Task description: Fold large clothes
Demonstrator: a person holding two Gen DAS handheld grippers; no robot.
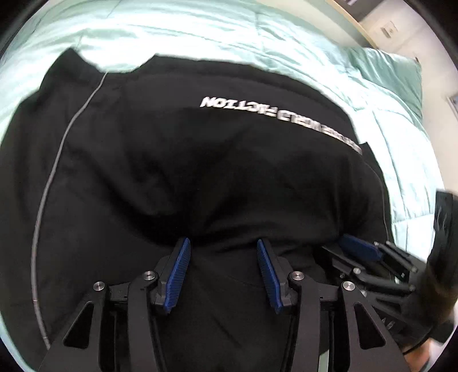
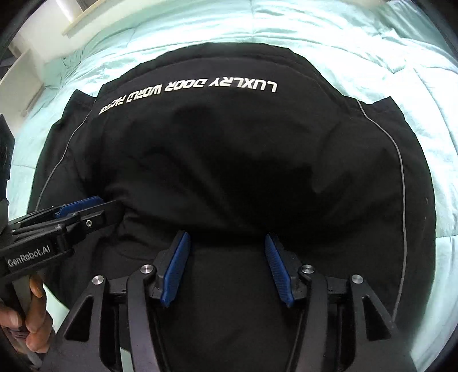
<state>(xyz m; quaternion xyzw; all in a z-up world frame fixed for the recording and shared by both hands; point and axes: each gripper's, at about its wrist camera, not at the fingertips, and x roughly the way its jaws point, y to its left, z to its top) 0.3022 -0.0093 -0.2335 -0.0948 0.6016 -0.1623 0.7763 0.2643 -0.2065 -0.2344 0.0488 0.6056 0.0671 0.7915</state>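
Note:
A large black garment (image 1: 177,160) with white lettering (image 1: 257,110) and a thin grey piping line lies spread on a mint green quilt; it also fills the right wrist view (image 2: 229,160). My left gripper (image 1: 223,251) is open, its blue pads spread over a raised fold of the black cloth near the close edge. My right gripper (image 2: 227,246) is open too, its pads either side of the same fold. In the left wrist view the right gripper (image 1: 363,251) shows at the right; in the right wrist view the left gripper (image 2: 83,209) shows at the left, side by side.
The mint green quilt (image 1: 171,31) covers the bed around the garment and shows in the right wrist view (image 2: 372,43). A green pillow (image 1: 392,71) lies at the far right. A wall and a wooden edge (image 1: 360,25) lie beyond the bed.

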